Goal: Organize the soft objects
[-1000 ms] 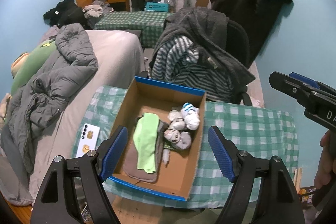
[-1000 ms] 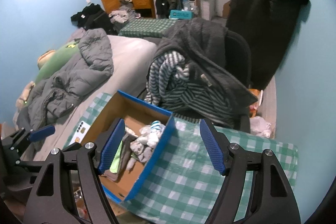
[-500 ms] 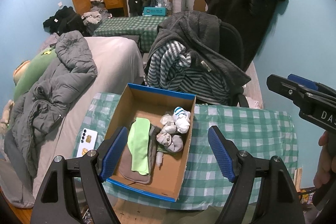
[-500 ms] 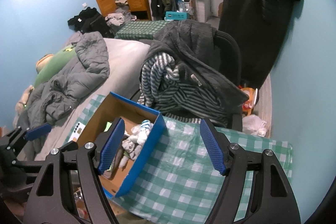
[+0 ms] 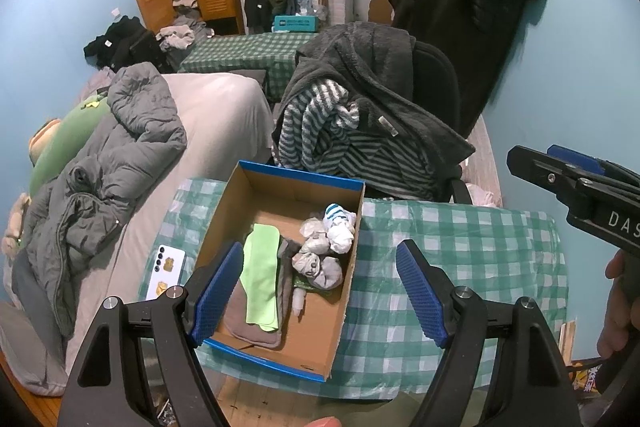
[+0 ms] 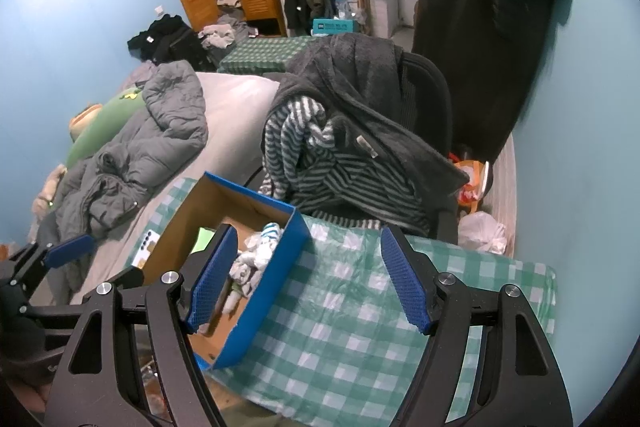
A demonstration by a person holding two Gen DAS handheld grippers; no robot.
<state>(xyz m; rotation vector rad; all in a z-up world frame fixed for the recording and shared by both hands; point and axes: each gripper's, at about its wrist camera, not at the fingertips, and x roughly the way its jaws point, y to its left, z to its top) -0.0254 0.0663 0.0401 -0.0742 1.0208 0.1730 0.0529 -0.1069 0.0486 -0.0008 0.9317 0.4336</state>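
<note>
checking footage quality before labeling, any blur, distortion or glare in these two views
Left wrist view: strong fisheye bending with black corners; the cardboard box and rolled socks are sharp under even indoor light, no glare. Right wrist view: same curvature; the dark coats on the wall look smeared at their right edge, and the checkered tablecloth carries a faint sheen.
</note>
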